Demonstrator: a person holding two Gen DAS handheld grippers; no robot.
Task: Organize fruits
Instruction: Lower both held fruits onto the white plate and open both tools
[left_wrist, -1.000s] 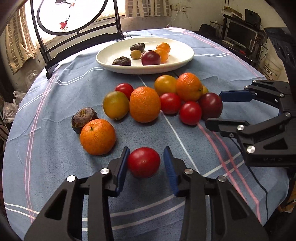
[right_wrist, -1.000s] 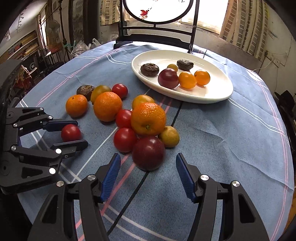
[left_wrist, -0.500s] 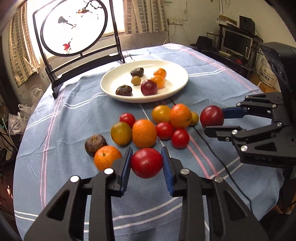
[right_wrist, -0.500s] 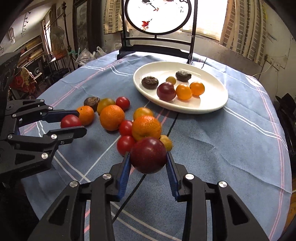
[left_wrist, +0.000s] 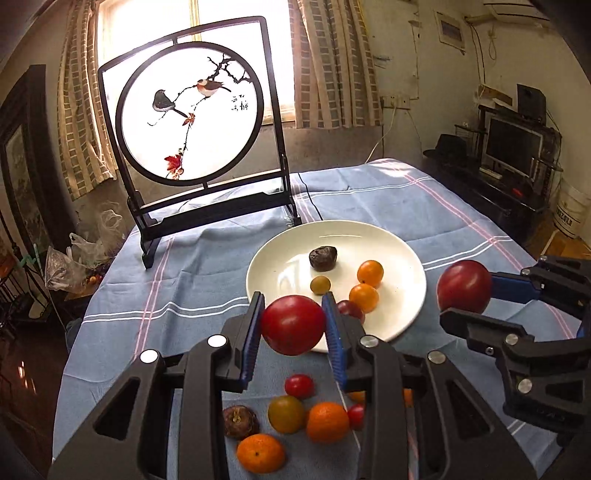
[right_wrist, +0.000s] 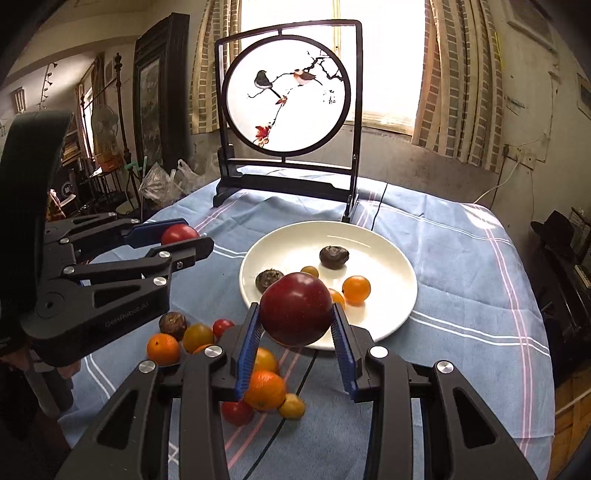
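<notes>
- Fruits lie in two groups on a table covered with a blue striped cloth (left_wrist: 424, 199): some on a white plate (left_wrist: 402, 254), the rest loose on the cloth nearer the cameras.
- Left gripper (left_wrist: 293, 325) is clenched on a bright red tomato (left_wrist: 293, 325), its blue pads pressed to both sides; the tomato is held in the air above the near rim of the plate.
- Right gripper (right_wrist: 295, 317) grasps a dark red plum (right_wrist: 295, 314) between its blue pads, also lifted clear of the cloth, in front of the plate.
- On the plate: two dark wrinkled fruits, two small orange ones, a small yellowish one and, in the left wrist view, a small dark red one partly hidden behind the gripper.
- Loose pile (left_wrist: 306, 417) on the cloth: mandarins, small red tomatoes, a yellow-green tomato and a dark brown fruit, lying close together.
- Behind the plate stands a round bird painting in a black frame (left_wrist: 188, 114), upright before a bright window with curtains.
</notes>
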